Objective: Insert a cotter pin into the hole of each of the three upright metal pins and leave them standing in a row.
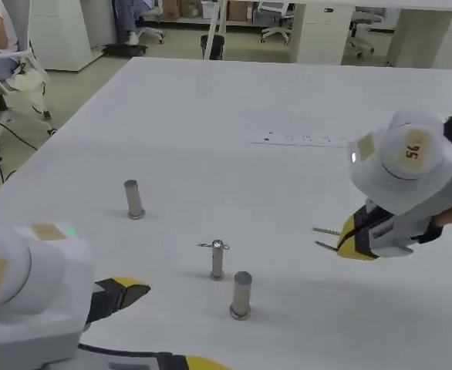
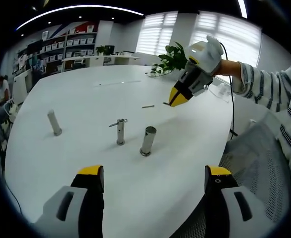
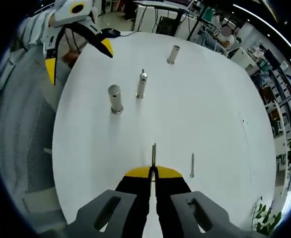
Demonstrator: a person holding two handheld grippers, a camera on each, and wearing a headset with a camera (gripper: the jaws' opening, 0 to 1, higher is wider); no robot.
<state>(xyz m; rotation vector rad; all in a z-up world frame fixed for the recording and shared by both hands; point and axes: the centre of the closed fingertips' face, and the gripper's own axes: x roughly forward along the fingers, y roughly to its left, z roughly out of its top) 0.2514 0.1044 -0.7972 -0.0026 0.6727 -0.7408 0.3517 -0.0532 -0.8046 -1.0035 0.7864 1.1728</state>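
1. Head view: three pins stand on the white table. They are the far-left upright pin, the middle upright pin with the fitted cotter pin crosswise through its top, and the nearest upright pin just beside it. Off to the right, the right gripper pinches the held cotter pin. The loose cotter pin lies near it. The left gripper sits at the bottom left, jaws spread.
2. Left gripper view: the left gripper has its jaws wide apart with nothing between them. The three pins stand ahead, the middle upright pin carrying its cotter pin. The right gripper hangs above the table beyond them.
3. Right gripper view: the right gripper has its jaws closed tight on the held cotter pin, which sticks straight forward. The loose cotter pin lies flat just to the right. The upright pins stand well apart, farther ahead.
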